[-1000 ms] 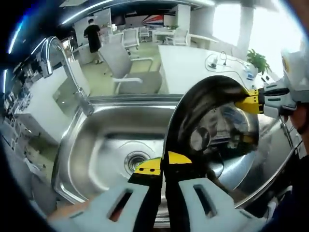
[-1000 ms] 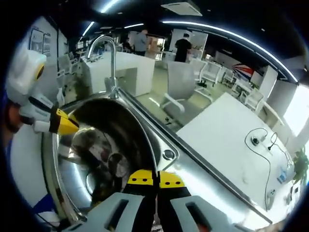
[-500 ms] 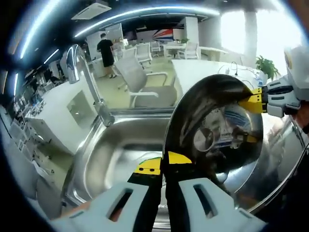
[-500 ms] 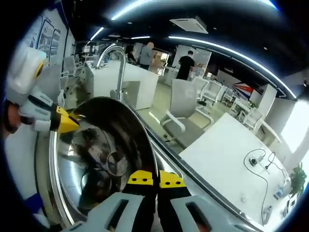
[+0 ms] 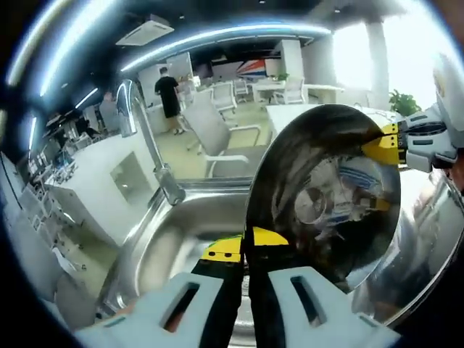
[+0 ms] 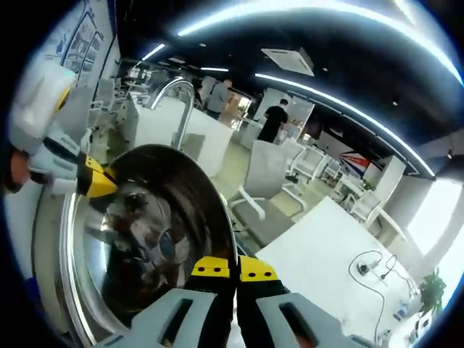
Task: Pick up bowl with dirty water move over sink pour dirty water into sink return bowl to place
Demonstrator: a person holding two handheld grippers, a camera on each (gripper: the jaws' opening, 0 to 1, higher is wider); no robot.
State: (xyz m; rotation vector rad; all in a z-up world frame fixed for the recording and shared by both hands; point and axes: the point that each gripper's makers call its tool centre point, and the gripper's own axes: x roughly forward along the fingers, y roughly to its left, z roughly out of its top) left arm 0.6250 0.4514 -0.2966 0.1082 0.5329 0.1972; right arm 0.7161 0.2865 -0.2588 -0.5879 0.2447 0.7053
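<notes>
1. The shiny metal bowl (image 5: 322,196) hangs in the air, tipped on its side above the steel sink (image 5: 174,246), next to the faucet (image 5: 145,138).
2. The left gripper (image 5: 243,246) pinches the bowl's near rim tight.
3. The right gripper (image 6: 225,268) pinches the rim on the other side.
4. The bowl looks hard and stiff, so it should not bend.
5. It is smooth and probably wet, so it could slip.
6. The thin rim is the best place to hold, one gripper on each side.
</notes>
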